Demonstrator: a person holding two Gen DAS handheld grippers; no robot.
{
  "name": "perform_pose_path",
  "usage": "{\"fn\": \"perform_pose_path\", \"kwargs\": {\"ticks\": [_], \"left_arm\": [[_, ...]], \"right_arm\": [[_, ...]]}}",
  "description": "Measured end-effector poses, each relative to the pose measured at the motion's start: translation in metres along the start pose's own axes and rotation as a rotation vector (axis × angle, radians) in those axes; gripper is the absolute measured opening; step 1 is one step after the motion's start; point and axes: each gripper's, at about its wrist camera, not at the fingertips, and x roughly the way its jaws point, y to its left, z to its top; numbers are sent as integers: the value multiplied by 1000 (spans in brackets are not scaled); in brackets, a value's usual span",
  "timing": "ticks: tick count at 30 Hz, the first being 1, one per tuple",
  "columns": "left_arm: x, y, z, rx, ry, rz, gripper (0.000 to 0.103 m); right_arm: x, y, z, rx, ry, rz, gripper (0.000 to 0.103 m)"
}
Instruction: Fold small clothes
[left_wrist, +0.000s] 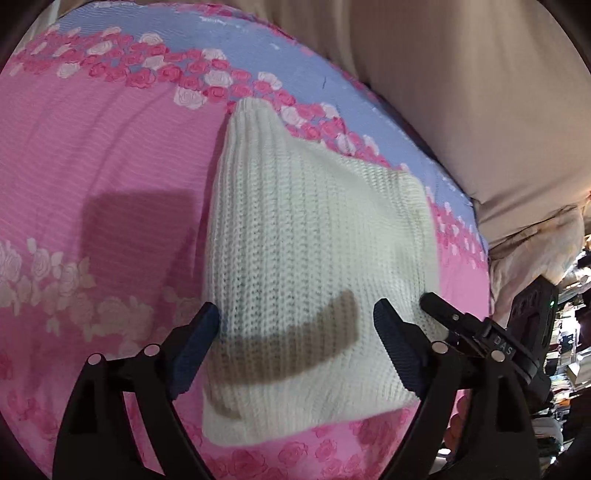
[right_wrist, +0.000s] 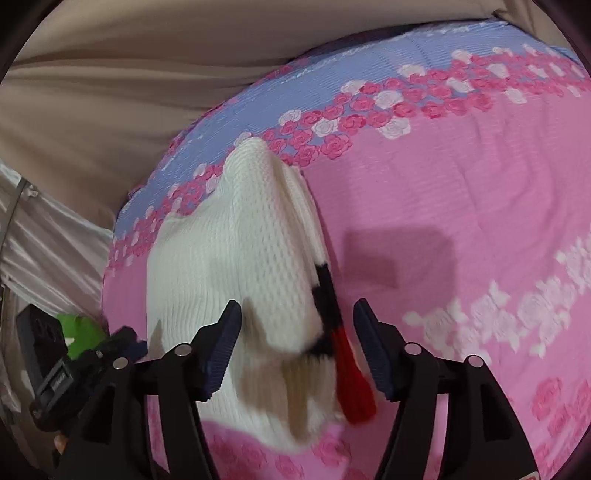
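Observation:
A small white knitted garment (left_wrist: 310, 266) lies folded on a pink floral bedsheet (left_wrist: 110, 155). In the right wrist view the same garment (right_wrist: 243, 266) shows a black and red trim (right_wrist: 343, 365) along its right edge. My left gripper (left_wrist: 295, 328) is open and hovers just above the garment's near part, its fingers (left_wrist: 199, 339) either side of it. My right gripper (right_wrist: 295, 343) is open above the garment's near end, empty. The other gripper's tip (left_wrist: 443, 314) touches or nearly touches the garment's right edge.
The sheet has a blue band with roses (left_wrist: 258, 51) along the far side. A beige cushion or headboard (left_wrist: 480, 110) rises behind the bed. Room clutter (left_wrist: 569, 350) lies off the bed's right edge. Pale fabric (right_wrist: 44, 240) hangs at the left of the right wrist view.

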Motion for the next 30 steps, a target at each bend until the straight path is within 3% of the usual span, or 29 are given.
{"fn": "perform_pose_path", "kwargs": {"ticks": [1, 2, 3, 5, 7, 8, 10, 11, 13, 14, 15, 16, 18, 20, 21, 22, 23, 24, 28, 30], "left_arm": [[3, -2, 2, 27, 15, 28, 68], [8, -6, 4, 67, 37, 62, 50], [6, -9, 7, 93, 51, 64, 38], [-9, -15, 13, 126, 34, 40, 27], [-20, -18, 16, 157, 19, 28, 26], [-17, -19, 15, 171, 22, 56, 29], [1, -15, 14, 187, 60, 108, 35], [6, -13, 12, 183, 71, 122, 41], [-3, -8, 8, 135, 31, 117, 55], [-6, -5, 9, 119, 17, 113, 74], [-9, -1, 8, 99, -8, 117, 86], [-9, 3, 7, 81, -23, 123, 87], [6, 15, 7, 25, 31, 112, 87], [18, 29, 7, -56, 69, 57, 84], [21, 34, 8, -91, 85, 0, 65], [21, 34, 10, -95, 102, -47, 56], [18, 29, 14, -81, 110, -49, 47], [9, 17, 19, -20, 99, -39, 39], [-18, -20, 32, 149, 37, -61, 38], [-7, -29, 36, 183, 32, -11, 45]], "right_arm": [[7, 0, 3, 6, 13, -3, 57], [12, 3, 6, -2, 31, 9, 24], [21, 9, 9, -26, 64, 13, 21], [8, 20, 9, -63, 27, 20, 18], [-22, 29, 5, -75, -38, 100, 17], [-37, 32, 1, -86, -69, 116, 17], [-48, 26, -8, -98, -115, 73, 19], [-37, 19, -9, -101, -96, 22, 22], [3, -5, -13, -75, 33, -63, 25], [6, -13, -14, -42, 26, -50, 33], [-1, -16, -15, -1, -3, -13, 38], [-9, -16, -15, 13, -25, -2, 42], [-14, -12, -14, -16, -62, -39, 70], [3, -13, -10, -52, -16, -67, 71], [19, -18, -8, -32, 26, -39, 69], [28, -24, -7, 6, 55, 9, 64], [35, -28, -7, 54, 83, 80, 39], [35, -28, -3, 105, 96, 134, 33], [-17, 4, 4, 6, 3, 173, 25], [-41, 11, 2, -14, -50, 176, 25]]}}
